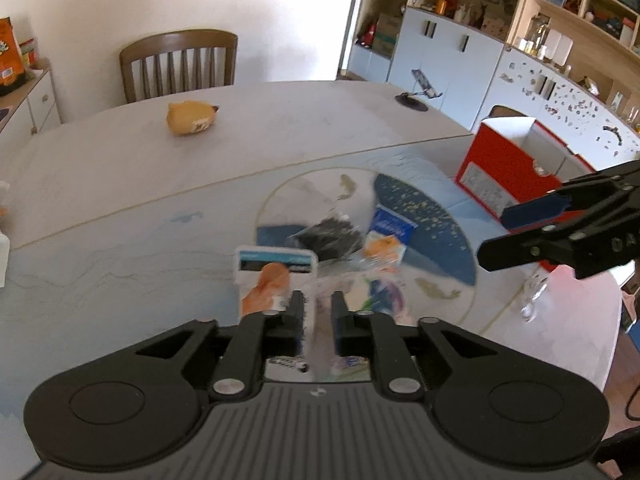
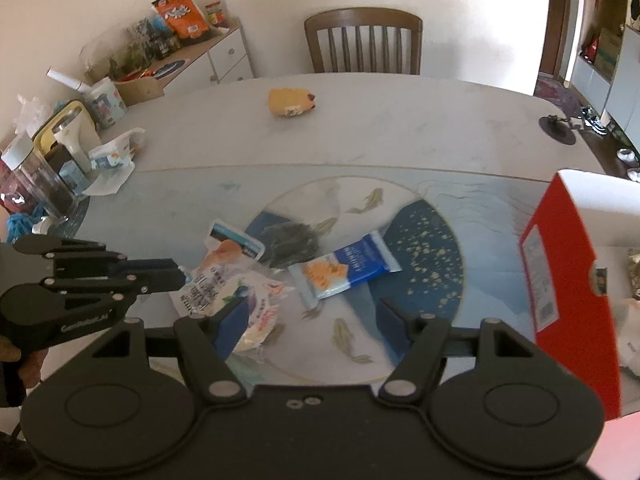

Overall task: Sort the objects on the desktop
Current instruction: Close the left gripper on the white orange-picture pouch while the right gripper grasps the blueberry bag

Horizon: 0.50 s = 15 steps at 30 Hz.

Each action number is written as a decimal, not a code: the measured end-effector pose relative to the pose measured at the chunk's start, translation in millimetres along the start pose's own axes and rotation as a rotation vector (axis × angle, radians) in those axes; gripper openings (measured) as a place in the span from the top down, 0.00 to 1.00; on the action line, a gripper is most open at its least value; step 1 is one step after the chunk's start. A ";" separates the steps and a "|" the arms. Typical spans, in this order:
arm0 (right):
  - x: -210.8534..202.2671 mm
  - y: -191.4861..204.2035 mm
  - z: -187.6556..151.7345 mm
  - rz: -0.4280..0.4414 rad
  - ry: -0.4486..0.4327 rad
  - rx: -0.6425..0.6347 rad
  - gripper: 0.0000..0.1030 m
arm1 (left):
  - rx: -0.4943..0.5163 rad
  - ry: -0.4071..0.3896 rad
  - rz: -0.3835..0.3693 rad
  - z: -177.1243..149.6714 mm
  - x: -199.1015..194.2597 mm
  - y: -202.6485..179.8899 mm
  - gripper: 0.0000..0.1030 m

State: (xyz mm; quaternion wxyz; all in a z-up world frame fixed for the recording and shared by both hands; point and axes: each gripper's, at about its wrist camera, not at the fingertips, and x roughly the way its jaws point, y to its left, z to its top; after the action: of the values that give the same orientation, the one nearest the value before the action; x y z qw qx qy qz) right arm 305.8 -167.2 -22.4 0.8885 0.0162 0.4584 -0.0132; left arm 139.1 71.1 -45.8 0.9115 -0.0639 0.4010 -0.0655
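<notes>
Packets make up most of what the left wrist view shows: a loose heap lies at the centre of the worktop [image 1: 120, 184], just beyond the left gripper [image 1: 318, 312]. Its fingers stand a narrow gap apart with a crinkled clear wrapper blurred between them; whether they pinch it cannot be told. A white packet with an orange picture [image 1: 272, 276] sits at 11 o'clock of those fingers, a dark packet [image 1: 330, 236] at 12, a blue-and-white snack packet [image 1: 388, 236] at 1. The red box [image 1: 504, 168], open-topped, stands at 2 o'clock, with the right gripper [image 1: 500, 232] reaching in near it. A yellow plush toy [image 1: 190, 120] lies well apart at the far side.

From the right wrist view, the right gripper [image 2: 310, 320] hangs with fingers spread wide and empty over the fish-pattern mat. The blue-and-white snack packet [image 2: 346, 270] lies just beyond, at 12 o'clock. The red box [image 2: 560, 280] stands at 3 o'clock; something pale and crumpled shows inside it, too unclear to name. By this showing the sorting is at most barely begun: nearly all the heap is left.
</notes>
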 end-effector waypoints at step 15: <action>30.2 29.2 -5.0 -0.010 0.055 0.023 0.26 | 0.019 0.111 -0.016 2.2 39.6 23.2 0.12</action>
State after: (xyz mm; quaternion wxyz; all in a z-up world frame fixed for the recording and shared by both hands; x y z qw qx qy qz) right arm 320.3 -138.1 -49.4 0.8752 0.0247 0.4826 -0.0225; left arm 168.8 87.3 -76.8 0.8880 -0.0545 0.4496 -0.0800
